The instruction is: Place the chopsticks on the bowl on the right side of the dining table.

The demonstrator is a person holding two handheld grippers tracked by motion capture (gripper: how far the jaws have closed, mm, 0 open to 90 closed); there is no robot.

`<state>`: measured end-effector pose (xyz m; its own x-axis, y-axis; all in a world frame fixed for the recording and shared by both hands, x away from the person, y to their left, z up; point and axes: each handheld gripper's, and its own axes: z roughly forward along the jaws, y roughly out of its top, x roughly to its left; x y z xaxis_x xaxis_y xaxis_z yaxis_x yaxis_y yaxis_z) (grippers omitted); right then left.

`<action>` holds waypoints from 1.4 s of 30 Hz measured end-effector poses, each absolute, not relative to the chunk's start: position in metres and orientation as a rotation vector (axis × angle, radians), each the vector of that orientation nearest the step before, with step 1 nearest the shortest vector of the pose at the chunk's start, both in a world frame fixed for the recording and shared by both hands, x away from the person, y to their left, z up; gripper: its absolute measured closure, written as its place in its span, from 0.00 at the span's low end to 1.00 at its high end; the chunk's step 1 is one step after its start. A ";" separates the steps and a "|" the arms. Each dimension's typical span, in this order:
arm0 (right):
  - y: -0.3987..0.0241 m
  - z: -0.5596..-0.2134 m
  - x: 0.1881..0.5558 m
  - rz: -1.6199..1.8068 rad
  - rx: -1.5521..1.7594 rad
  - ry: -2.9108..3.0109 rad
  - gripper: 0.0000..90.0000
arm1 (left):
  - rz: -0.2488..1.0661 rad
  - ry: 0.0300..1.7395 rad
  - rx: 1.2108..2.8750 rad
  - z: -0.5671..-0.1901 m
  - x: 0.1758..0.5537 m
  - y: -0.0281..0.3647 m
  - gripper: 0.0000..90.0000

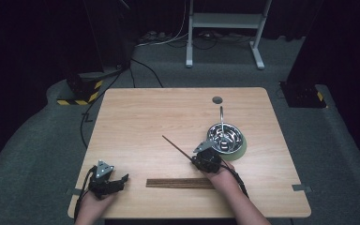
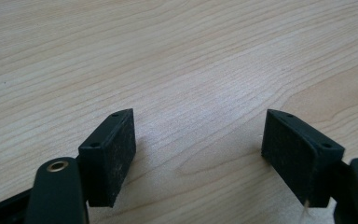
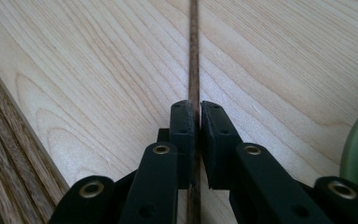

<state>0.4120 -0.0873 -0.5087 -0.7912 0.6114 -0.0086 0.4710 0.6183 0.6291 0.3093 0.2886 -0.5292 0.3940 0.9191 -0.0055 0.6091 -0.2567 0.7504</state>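
The right gripper (image 3: 197, 112) is clenching a single dark chopstick (image 1: 176, 146) that is angling away to the left of the steel bowl (image 1: 225, 136), and the person is doing well to keep it pinched squarely while the left gripper (image 2: 198, 140) is resting released, far left of the bowl.

chopsticks (image 1: 177, 147) – 1 | wooden strips (image 1: 180, 183) – 1 | steel bowls (image 1: 225, 136) – 1 | grippers – 2

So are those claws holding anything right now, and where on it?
The right claw grips a thin dark wooden stick near its near end. The left claw is open, holding nothing.
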 end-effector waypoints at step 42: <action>-0.087 -0.505 0.412 0.912 0.769 2.614 0.94 | 0.583 1.305 1.975 -0.529 0.309 0.289 0.29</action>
